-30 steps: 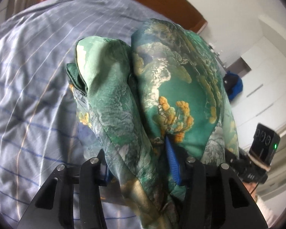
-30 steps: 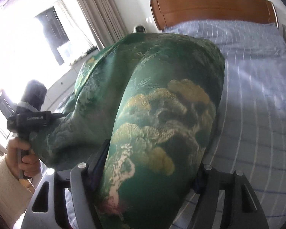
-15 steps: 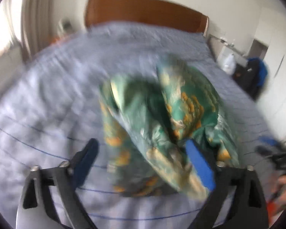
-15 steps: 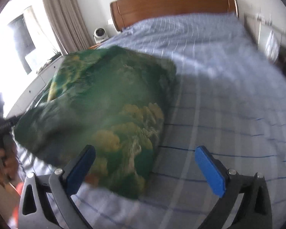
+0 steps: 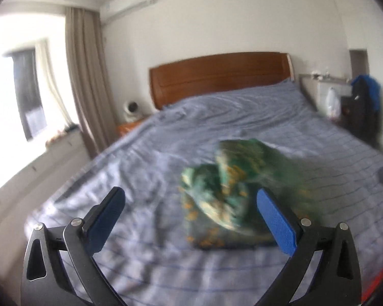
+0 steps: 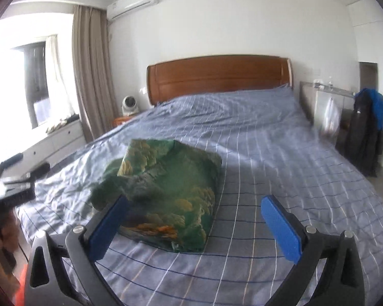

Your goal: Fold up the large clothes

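While both our grippers stand wide open and hold nothing, one green garment [image 6: 163, 196] lies bundled on the bed [image 6: 280, 153], near its foot.

We judge the folding nearly done: our left gripper [image 5: 189, 219] and right gripper [image 6: 194, 227] hover apart from the cloth, and any tidying should press loose edges flat rather than lift. We count one garment, one bed, two grippers.
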A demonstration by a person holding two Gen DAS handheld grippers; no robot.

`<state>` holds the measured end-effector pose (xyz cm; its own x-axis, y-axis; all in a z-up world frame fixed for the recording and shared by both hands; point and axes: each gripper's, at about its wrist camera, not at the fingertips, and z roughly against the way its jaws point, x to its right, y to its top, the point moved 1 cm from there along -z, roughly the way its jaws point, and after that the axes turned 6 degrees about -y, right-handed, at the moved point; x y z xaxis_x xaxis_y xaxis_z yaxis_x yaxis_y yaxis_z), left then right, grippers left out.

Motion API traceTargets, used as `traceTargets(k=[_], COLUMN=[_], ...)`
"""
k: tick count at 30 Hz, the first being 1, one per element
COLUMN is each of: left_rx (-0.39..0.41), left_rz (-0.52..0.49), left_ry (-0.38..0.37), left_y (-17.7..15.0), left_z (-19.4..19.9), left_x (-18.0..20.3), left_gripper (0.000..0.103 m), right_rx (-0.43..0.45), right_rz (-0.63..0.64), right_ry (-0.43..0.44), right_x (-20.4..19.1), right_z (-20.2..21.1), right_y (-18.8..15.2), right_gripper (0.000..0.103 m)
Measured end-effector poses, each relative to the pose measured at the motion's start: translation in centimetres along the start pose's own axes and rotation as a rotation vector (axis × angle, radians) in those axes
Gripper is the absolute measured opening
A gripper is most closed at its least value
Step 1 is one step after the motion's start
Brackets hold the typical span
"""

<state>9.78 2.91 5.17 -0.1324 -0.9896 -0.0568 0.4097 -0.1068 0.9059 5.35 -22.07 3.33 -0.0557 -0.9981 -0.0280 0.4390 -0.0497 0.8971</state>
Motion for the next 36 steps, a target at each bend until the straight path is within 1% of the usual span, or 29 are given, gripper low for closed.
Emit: traceTargets(k=[2, 3, 8, 12, 18, 21, 24, 25, 28, 30, 32, 33, 36], left_rx=[-0.028, -0.038, -0.08, -0.07, -0.075, -0.089, -0.114, -0.123, -0.126, -0.122, -0.121, -0.122, -0.128], left_rz=[0.039, 0.047, 0.043, 0.028, 0.013, 0.019, 0.025, 0.027, 0.02, 0.01, 0.006, 0.005, -0.002], left_ry=[-0.05, -0.055, -0.041, -0.028, -0.007, -0.007, -0.021, -0.03, -0.035, -0.032, -0.037, -0.039, -0.033], left_y=[-0.7, -1.0, -2.0, -2.2, -2.4, -2.5, -2.7, -2.8, -3.0, -3.0, -3.0, -2.9, -3.0], left_z=[0.6, 0.6, 0.7, 1.1, 1.1, 0.9, 0.5, 0.4, 0.4, 0.5, 0.5, 0.5, 0.4], left_x=[0.5, 0.6, 1.4, 1.9, 2.1, 2.1, 2.1, 2.2, 2.3, 2.5, 2.7, 2.8, 3.0], left_gripper=[0.103, 0.103, 0.103, 0.103, 0.103, 0.103, 0.103, 0.103, 0.103, 0.103, 0.103, 0.103, 0.103], right_rx=[-0.007, -0.014, -0.033, -0.048, -0.038, -0.071, -0.086, -0.084, -0.043, -0.041, -0.095, -0.136, -0.174], right_rz=[-0.014, -0.016, 0.024, 0.041, 0.014, -0.006, -0.02, -0.021, -0.013, -0.021, -0.06, -0.082, -0.121], right_ry=[0.008, 0.017, -0.011, -0.023, -0.018, 0.005, 0.004, 0.001, -0.016, -0.011, 0.027, 0.049, 0.082], right_x=[-0.1, -0.2, -0.7, -1.2, -1.3, -1.0, -0.8, -0.8, -1.0, -1.0, -0.7, -0.5, -0.1], right_z=[0.9, 1.4, 2.1, 2.0, 2.2, 1.8, 1.4, 1.5, 2.2, 2.3, 1.6, 0.9, 0.3], right_y=[0.0, 0.0, -1.0, -1.8, -2.1, -2.1, -2.4, -2.5, -2.6, -2.6, -2.7, -2.9, -3.5], right_gripper=[0.103, 0.103, 0.103, 0.103, 0.103, 0.103, 0.103, 0.103, 0.103, 0.103, 0.103, 0.103, 0.103])
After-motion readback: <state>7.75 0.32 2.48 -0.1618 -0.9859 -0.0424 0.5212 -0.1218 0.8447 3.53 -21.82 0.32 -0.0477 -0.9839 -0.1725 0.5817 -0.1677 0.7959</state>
